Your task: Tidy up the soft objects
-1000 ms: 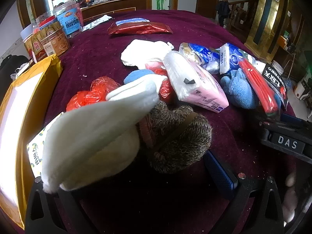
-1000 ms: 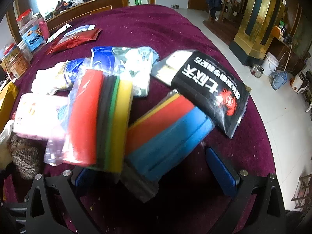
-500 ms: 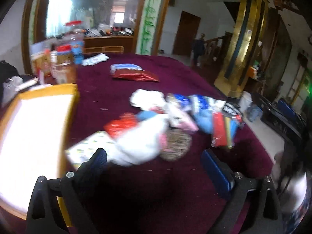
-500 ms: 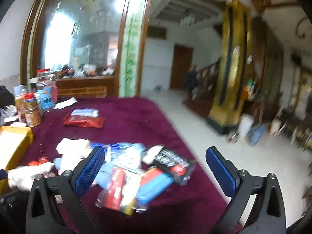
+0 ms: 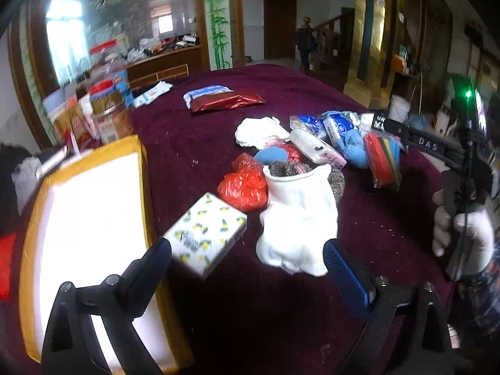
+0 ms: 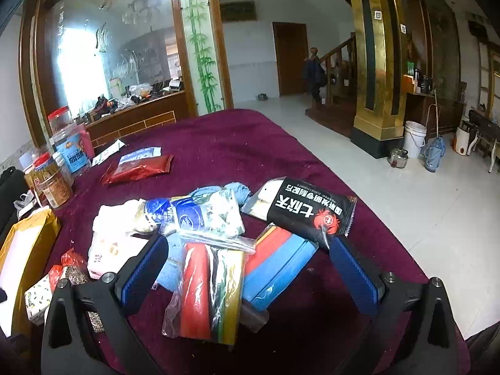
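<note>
Step in hand: sorting has barely begun; the soft things lie in one heap on the tabletop (image 5: 193,143) and both grippers hang above it with nothing in them.
Landmark: the white cloth (image 5: 298,222), which lies crumpled at the near edge of the heap.
Left gripper (image 5: 247,259): jaws spread wide and released, with the white cloth just ahead of them, close to the right finger.
Right gripper (image 6: 250,262): jaws also wide and released, over the bag of coloured cloths (image 6: 209,287) on the far right of the heap.
Around the white cloth: a knitted grey piece (image 5: 336,181) touches it from behind, a red plastic bag (image 5: 245,184) is just to its left, a lemon-print tissue pack (image 5: 206,228) lies nearer on the left, and a blue fluffy cloth (image 5: 354,150) is further back on the right.
Yellow box (image 5: 140,168): well left of the white cloth, open, seemingly the place to put things.
Next move, as I judge: lower the left jaws around the white cloth, clench, carry it to the box.
Change from one second ago: then both cameras were low and close on the heap; now they are raised and pulled back, and more of the room shows.
</note>
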`<state>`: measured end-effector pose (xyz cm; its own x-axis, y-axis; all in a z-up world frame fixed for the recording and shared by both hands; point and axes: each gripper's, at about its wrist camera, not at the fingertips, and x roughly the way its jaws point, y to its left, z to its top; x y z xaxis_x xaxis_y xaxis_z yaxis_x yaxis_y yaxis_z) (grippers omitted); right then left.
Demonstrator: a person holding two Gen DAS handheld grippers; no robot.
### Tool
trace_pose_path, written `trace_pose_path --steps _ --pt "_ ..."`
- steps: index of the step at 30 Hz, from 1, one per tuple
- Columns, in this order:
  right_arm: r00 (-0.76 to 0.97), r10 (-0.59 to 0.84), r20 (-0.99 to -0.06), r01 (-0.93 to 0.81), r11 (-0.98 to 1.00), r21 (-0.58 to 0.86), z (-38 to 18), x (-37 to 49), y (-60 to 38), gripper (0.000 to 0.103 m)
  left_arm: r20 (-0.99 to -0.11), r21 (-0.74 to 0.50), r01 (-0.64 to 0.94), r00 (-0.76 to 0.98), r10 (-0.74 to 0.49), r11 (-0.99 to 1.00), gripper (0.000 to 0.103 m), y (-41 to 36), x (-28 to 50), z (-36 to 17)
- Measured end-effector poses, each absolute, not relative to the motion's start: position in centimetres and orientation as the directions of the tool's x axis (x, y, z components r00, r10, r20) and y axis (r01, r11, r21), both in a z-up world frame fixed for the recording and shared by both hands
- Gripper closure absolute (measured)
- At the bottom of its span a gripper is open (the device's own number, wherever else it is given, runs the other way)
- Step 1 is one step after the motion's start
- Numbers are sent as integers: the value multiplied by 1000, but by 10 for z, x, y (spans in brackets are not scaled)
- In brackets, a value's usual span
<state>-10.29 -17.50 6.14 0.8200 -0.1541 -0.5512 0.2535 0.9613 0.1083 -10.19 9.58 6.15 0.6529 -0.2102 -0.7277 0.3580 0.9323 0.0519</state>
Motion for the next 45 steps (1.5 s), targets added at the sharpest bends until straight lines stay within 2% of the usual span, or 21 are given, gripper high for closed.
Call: trace_pose_path --steps 4,5,6,7,13,17,20,24,29,30,32,38,45 --pt "818 -134 -560 240 963 121 60 -101 -174 0 -760 154 407 631 -156 900 6 82 -81 54" --pt "817 -132 -561 240 963 123 59 -101 -174 0 -784 161 427 603 -148 890 13 82 -73 49" --pt "817 -132 -561 240 963 122 59 -101 -174 0 -806 152 453 571 -154 878 21 82 -67 45" --pt "817 -130 -562 240 963 126 58 -101 -175 0 -831 127 482 529 -172 867 23 84 -60 41" --pt "805 -121 -581 238 963 129 56 -98 -172 0 -881 41 536 418 -223 843 24 103 -36 32" --pt "798 -117 -592 233 965 122 53 -97 -170 0 -887 -20 560 372 -273 828 24 108 -33 33" --pt "795 -115 -596 232 965 123 53 -96 -169 0 -880 -86 570 341 -331 817 28 110 -36 41" --pt "788 -114 -606 233 965 121 51 -94 -168 0 -878 54 551 424 -223 833 28 108 -34 46" --pt "786 -115 -607 234 965 120 51 -94 -168 0 -920 140 608 371 -124 781 29 96 -26 17" --pt "785 -116 -608 235 965 120 51 -93 -169 0 -920 139 611 370 -126 779 46 94 -26 15" --pt "784 -118 -609 238 964 119 50 -93 -169 0 -919 74 593 354 -176 801 47 97 -23 22" --pt "777 -125 -617 241 965 107 48 -91 -167 0 -854 -8 507 445 -270 862 47 106 -43 54" --pt "774 -114 -623 218 971 93 56 -98 -163 0 -734 -147 476 535 -418 867 47 128 -105 95"
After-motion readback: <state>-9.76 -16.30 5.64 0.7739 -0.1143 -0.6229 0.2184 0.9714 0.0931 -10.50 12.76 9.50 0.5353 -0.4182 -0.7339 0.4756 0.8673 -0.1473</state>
